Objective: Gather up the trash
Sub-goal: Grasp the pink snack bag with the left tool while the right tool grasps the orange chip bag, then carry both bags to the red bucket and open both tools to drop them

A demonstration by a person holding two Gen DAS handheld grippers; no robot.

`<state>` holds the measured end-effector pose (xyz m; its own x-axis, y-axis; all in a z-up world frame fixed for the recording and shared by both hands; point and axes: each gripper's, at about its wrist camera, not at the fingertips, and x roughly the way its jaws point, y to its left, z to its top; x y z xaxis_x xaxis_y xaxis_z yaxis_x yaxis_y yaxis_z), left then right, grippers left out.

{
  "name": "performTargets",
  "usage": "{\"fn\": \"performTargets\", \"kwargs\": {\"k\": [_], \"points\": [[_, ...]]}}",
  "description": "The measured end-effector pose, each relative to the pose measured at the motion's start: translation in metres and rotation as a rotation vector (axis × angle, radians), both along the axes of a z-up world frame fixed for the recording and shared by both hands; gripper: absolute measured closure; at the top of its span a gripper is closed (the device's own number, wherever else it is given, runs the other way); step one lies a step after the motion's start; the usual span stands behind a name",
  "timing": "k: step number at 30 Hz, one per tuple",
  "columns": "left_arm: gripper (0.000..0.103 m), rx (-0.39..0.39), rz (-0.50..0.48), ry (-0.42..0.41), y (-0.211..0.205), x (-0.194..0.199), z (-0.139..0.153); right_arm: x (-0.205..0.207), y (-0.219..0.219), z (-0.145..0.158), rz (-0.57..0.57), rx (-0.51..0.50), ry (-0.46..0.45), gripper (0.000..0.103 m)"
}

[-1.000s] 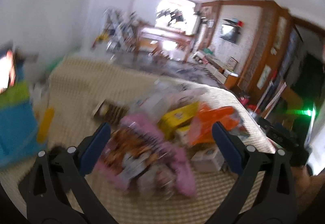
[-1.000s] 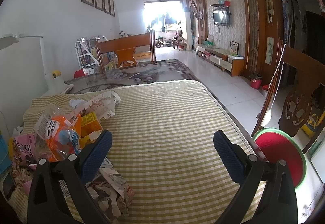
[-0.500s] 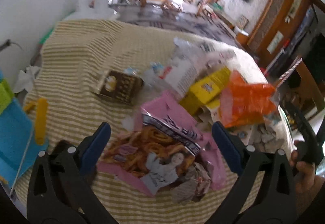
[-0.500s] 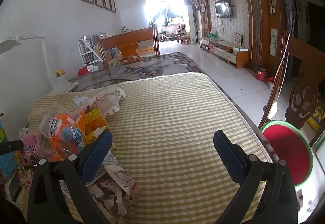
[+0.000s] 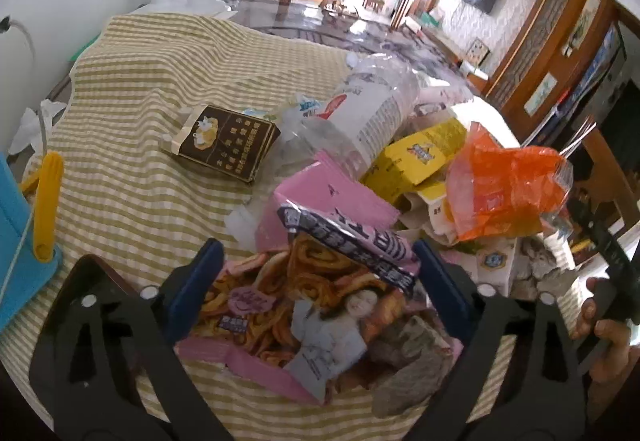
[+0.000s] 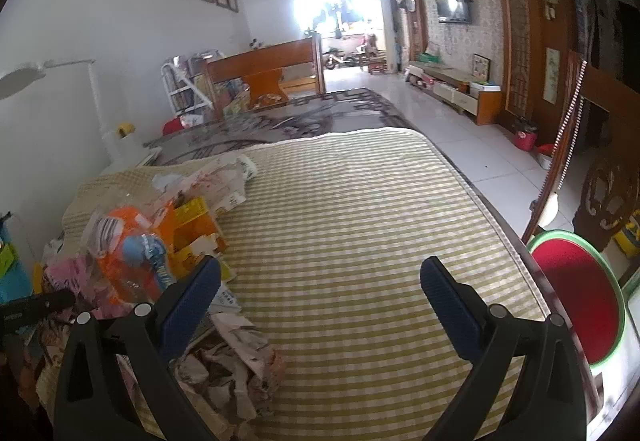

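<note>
As the blur clears, the left gripper [image 5: 316, 281] has dropped in over the trash pile, its jaws released and straddling the pink snack bag [image 5: 296, 305] on the counter [image 5: 132, 89]. A second ago it hung back; now the bag sits right between the pads, so the first pickup looks near. Over on the right, the right gripper [image 6: 320, 289] holds steady, jaws released, nothing between them, orange wrapper [image 6: 132, 261] just beside it.

One pink snack bag [image 5: 304, 305], one orange bag [image 5: 500, 189] — one clear bottle [image 5: 368, 113], one dark box [image 5: 228, 141]
</note>
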<state>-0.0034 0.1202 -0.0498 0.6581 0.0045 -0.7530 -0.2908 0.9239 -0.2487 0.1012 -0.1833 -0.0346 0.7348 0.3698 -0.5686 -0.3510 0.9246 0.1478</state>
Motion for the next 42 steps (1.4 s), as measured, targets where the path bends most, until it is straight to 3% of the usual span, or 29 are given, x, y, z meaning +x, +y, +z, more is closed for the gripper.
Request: {"fn": "performTargets", "kwargs": {"k": [1, 2, 4, 9, 13, 15, 19, 20, 21, 22, 27, 35, 40, 42], "points": [[0.017, -0.016, 0.003, -0.006, 0.000, 0.001, 0.000, 0.000, 0.001, 0.001, 0.012, 0.000, 0.008, 0.007], [0.026, -0.032, 0.003, -0.008, 0.000, 0.000, 0.000, 0.000, 0.002, 0.003, 0.028, 0.005, 0.020, 0.007], [0.030, -0.072, 0.008, -0.013, 0.000, 0.000, -0.001, 0.000, 0.006, 0.009, 0.061, 0.023, 0.042, 0.007], [0.045, -0.081, 0.027, -0.029, 0.000, -0.003, -0.001, -0.004, 0.021, 0.029, 0.171, 0.051, 0.051, 0.007], [0.047, -0.099, 0.030, -0.053, 0.002, -0.006, 0.002, -0.003, 0.051, 0.029, 0.293, 0.020, 0.103, 0.007], [0.047, -0.099, 0.029, -0.060, 0.001, -0.006, 0.002, -0.004, 0.064, 0.028, 0.332, 0.002, 0.107, 0.014], [0.047, -0.121, 0.019, -0.097, 0.002, -0.008, 0.006, -0.002, 0.094, 0.020, 0.395, -0.050, 0.128, 0.016], [0.047, -0.120, 0.014, -0.108, 0.000, -0.009, 0.007, -0.001, 0.100, 0.019, 0.406, -0.060, 0.130, 0.022], [0.047, -0.119, 0.009, -0.119, -0.001, -0.009, 0.009, -0.001, 0.106, 0.017, 0.419, -0.078, 0.137, 0.036], [0.047, -0.116, 0.002, -0.132, -0.003, -0.010, 0.011, -0.001, 0.109, 0.015, 0.433, -0.082, 0.146, 0.043], [0.048, -0.146, -0.002, -0.229, -0.001, -0.017, 0.023, -0.007, 0.102, 0.018, 0.446, -0.071, 0.110, 0.056], [0.048, -0.113, 0.002, -0.317, -0.005, -0.026, 0.037, -0.018, 0.056, 0.054, 0.376, 0.039, 0.021, 0.057], [0.048, -0.045, -0.018, -0.353, -0.026, -0.033, 0.052, -0.025, 0.016, 0.074, 0.318, 0.042, -0.033, 0.057], [0.048, -0.053, -0.035, -0.366, -0.041, -0.035, 0.058, -0.028, -0.004, 0.079, 0.271, 0.013, -0.054, 0.057]]}}
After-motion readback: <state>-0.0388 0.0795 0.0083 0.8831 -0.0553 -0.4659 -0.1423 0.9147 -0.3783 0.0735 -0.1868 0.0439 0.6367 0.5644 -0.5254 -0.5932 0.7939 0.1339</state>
